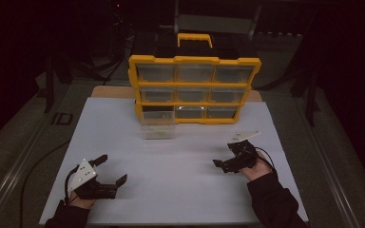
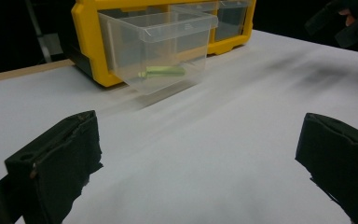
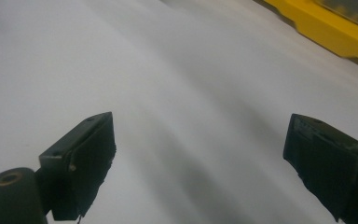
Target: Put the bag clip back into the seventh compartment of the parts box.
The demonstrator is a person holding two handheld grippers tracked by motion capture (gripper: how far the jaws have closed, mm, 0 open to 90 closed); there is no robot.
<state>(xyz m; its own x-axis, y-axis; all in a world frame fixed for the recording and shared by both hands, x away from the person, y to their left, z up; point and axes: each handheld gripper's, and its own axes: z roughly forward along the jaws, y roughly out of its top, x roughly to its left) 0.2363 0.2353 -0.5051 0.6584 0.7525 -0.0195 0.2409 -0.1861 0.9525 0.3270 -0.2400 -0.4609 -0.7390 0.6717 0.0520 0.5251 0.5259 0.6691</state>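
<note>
High view: yellow organiser cabinet (image 1: pixel 193 89) with nine clear drawers, standing at the far edge of the white counter (image 1: pixel 180 190); one clear drawer (image 1: pixel 158 127) pulled out and sitting on the counter just in front of the cabinet's lower-left bay. Left claw (image 1: pixel 113 168), released and holding nothing, well in front of the cabinet to its left; right claw (image 1: pixel 223 156), likewise released and holding nothing, in front of the cabinet to its right. Left gripper view: jaws wide apart; the drawer (image 2: pixel 161 46) against the cabinet's face, one green rod-like item (image 2: pixel 162 71) lying on its floor. Right gripper view: jaws wide apart over bare counter, the cabinet's yellow edge (image 3: pixel 328 30) at upper right. Hazard: the light drawer would likely skid or tip if gripped by one thin wall, spilling the item.
</note>
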